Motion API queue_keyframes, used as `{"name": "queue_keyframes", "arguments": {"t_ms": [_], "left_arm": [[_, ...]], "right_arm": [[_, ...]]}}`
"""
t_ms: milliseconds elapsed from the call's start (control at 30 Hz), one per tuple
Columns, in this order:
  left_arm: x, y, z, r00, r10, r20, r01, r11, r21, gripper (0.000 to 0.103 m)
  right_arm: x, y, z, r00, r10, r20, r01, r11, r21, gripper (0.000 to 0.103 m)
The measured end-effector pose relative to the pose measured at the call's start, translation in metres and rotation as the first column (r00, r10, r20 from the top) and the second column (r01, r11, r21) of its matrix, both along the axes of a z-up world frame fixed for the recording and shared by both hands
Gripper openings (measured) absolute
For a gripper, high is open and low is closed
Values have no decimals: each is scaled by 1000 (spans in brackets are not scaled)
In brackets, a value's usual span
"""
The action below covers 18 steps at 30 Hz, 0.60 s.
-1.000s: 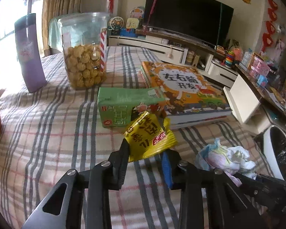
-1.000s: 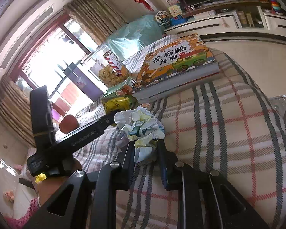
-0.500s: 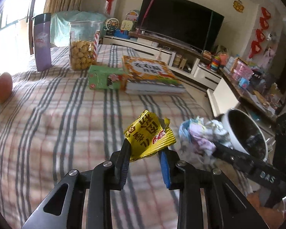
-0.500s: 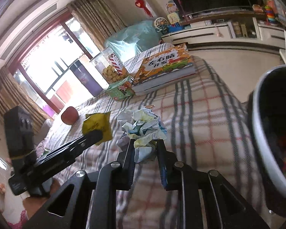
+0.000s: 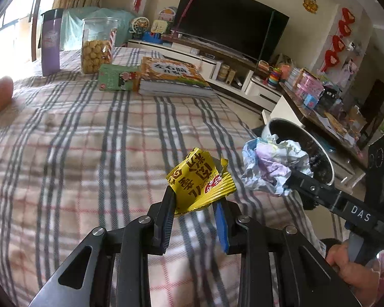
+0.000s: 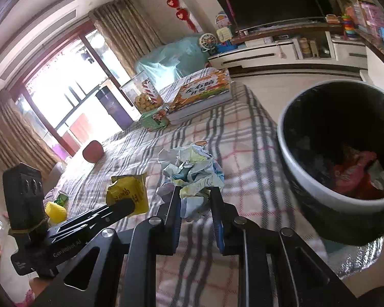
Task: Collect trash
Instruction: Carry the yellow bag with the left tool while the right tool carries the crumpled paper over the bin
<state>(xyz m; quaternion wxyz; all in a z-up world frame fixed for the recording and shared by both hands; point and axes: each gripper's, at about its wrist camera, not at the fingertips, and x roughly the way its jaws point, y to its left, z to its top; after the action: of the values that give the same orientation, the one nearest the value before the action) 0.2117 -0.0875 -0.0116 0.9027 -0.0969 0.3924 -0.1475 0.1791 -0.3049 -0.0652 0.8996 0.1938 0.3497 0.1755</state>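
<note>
Now the carry: left tongs (image 5: 195, 206) pinch the yellow wrapper (image 5: 201, 179), right tongs (image 6: 195, 199) pinch the crumpled paper (image 6: 192, 174) — next, likely over the bin (image 6: 307, 179) and release.

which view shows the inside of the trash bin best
The right wrist view: the bin fills its right side, mouth toward the camera, with red and pink trash visible at the bottom. The left wrist view shows only part of its rim and dark lining, behind the crumpled paper.

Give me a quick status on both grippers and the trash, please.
Left gripper shut on yellow wrapper. Right gripper shut on crumpled paper. Trash bin open, beside table; path clear.
</note>
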Motion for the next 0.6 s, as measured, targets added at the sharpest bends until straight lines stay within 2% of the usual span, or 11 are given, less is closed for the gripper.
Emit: {"name": "queue_keyframes", "arguments": {"t_ms": [600], "left_arm": [[-11, -39, 6, 996, -91, 15, 91, 996, -2, 27]], "right_arm": [[-42, -45, 13, 994, -91, 54, 91, 996, -1, 21]]}}
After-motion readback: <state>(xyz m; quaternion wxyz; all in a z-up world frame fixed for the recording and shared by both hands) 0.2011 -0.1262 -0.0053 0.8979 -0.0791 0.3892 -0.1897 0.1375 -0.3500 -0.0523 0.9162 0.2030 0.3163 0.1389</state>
